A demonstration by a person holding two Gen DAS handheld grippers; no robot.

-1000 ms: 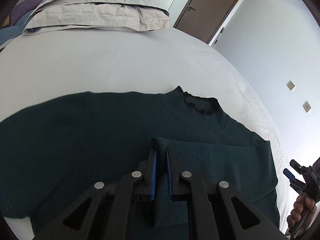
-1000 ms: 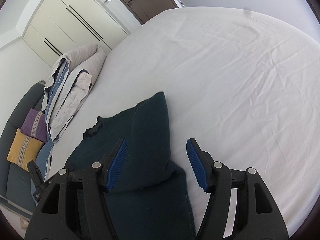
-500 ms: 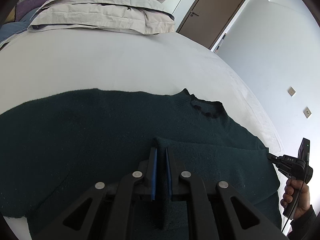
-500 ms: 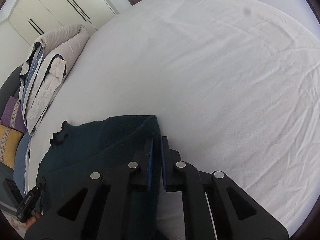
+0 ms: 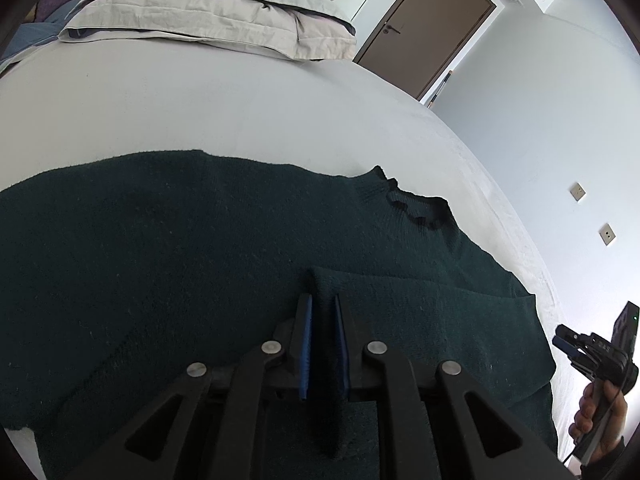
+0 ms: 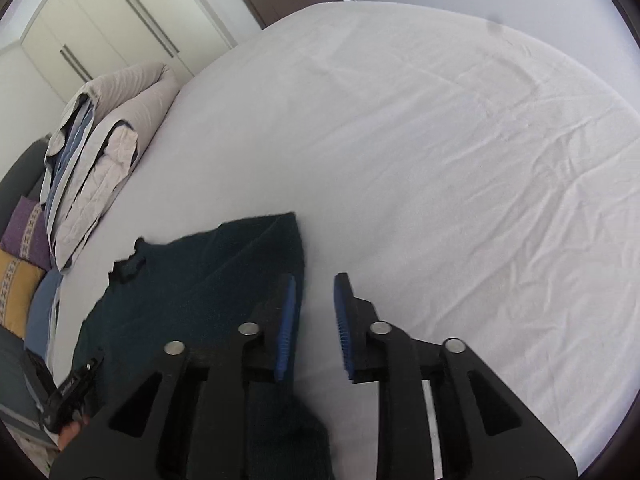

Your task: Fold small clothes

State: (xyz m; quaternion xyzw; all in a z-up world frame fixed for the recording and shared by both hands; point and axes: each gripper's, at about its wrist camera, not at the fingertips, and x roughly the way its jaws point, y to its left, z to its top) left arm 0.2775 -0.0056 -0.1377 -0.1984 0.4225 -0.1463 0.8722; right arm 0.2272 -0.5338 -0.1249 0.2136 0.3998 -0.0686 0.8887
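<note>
A dark green knitted sweater (image 5: 180,248) lies flat on the white bed (image 5: 240,112), collar (image 5: 416,208) toward the right. One sleeve is folded across the body. My left gripper (image 5: 322,304) is shut on the cuff end of that folded sleeve (image 5: 420,300). In the right wrist view the sweater (image 6: 200,280) lies at lower left, its folded shoulder corner just ahead of the left pad. My right gripper (image 6: 316,284) is open and empty, just off the sweater's edge over the sheet. It also shows at the far right of the left wrist view (image 5: 568,340).
Stacked pillows and bedding (image 5: 224,12) lie at the head of the bed. A brown door (image 5: 424,28) and a wall with sockets stand beyond the bed. In the right wrist view, white wardrobes (image 6: 120,24) and coloured cushions (image 6: 20,256) are at left; wrinkled sheet (image 6: 440,160) spreads to the right.
My right gripper was open, shut on the sweater's shoulder fold, and has now opened and let it go. My left gripper stays shut on the sleeve and has moved a little forward.
</note>
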